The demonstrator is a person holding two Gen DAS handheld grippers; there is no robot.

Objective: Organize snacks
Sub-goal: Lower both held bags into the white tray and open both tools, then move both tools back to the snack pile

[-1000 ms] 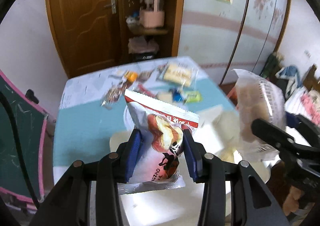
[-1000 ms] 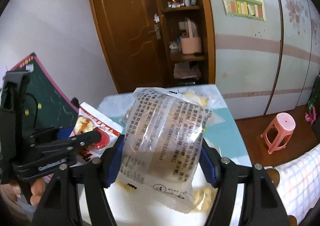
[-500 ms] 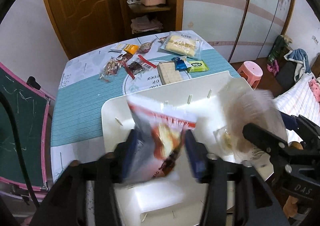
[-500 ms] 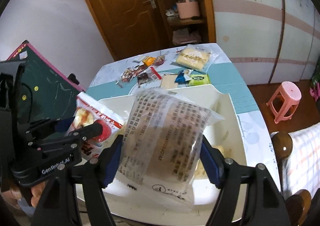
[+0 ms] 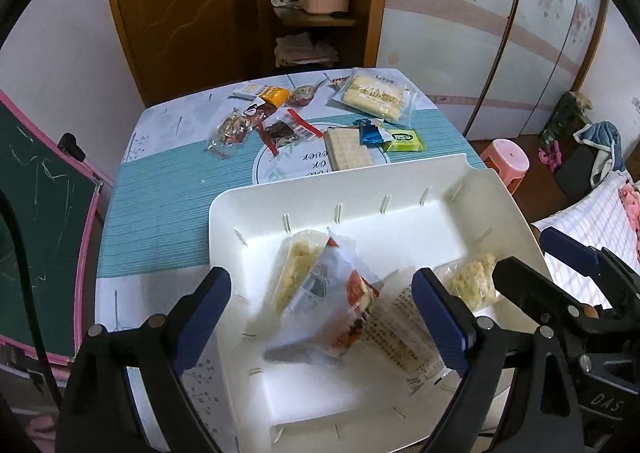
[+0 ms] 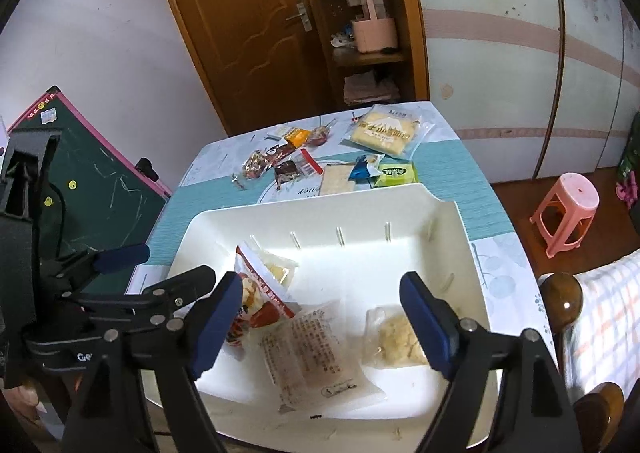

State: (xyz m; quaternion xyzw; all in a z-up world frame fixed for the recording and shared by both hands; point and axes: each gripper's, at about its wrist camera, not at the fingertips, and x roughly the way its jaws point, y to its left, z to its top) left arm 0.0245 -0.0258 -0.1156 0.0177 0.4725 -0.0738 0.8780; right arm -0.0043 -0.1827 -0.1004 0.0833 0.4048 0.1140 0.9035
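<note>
A white tray sits on the near part of the table. Inside it lie a red-and-white snack packet, a clear printed packet, a clear bag of pale crumbly snack and another pale-snack packet. My left gripper hangs over the tray, jaws opening, the red-and-white packet loose below them. My right gripper is also opening above the clear printed packet, touching nothing.
Several more snacks lie at the table's far end: a large yellow cake packet, a wafer block, green and blue packets, small red wrappers. A chalkboard stands left, a pink stool right.
Both grippers sank toward the tray and spread their jaws. The red-and-white packet dropped from the left one and the clear printed packet from the right; both now lie in the tray.
</note>
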